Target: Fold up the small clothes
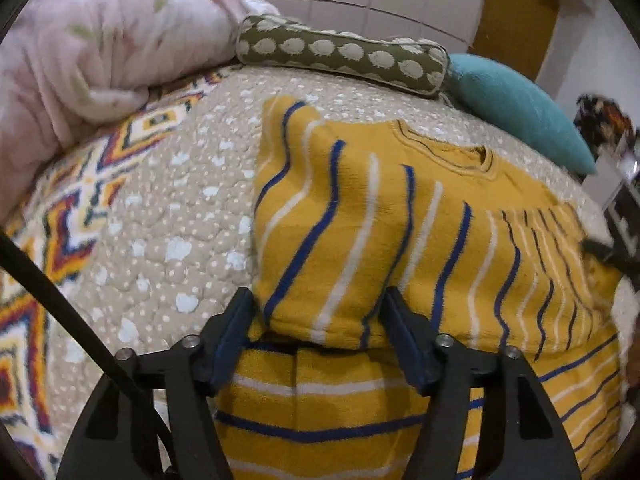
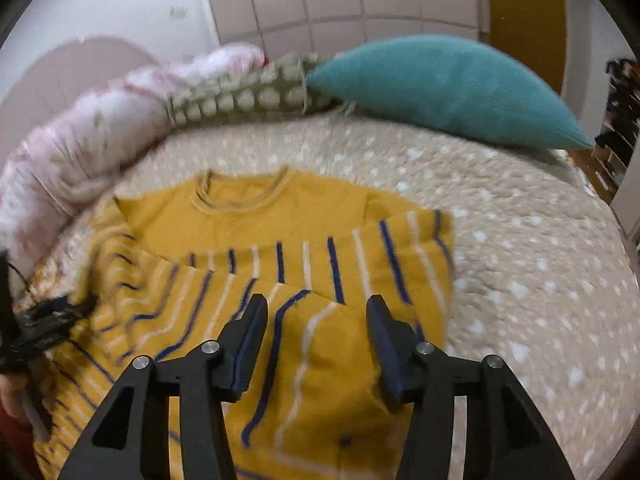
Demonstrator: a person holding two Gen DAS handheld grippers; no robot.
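A small mustard-yellow sweater [image 1: 400,220] with blue and white stripes lies on a beige dotted bedspread [image 1: 168,208], its bottom hem folded up over the body toward the collar. My left gripper [image 1: 320,300] is open, its jaws either side of the folded hem edge on the sweater's left side. In the right wrist view the sweater [image 2: 280,248] lies with its collar at the far end. My right gripper [image 2: 316,308] is open, just above the folded part on the sweater's right side. The left gripper [image 2: 44,320] shows blurred at the left edge there.
A pink fluffy blanket [image 1: 100,48], an olive patterned bolster [image 1: 340,52] and a teal cushion [image 1: 520,108] line the far side of the bed. A colourful zigzag blanket [image 1: 48,240] lies at left. Shelves [image 2: 616,120] stand at right.
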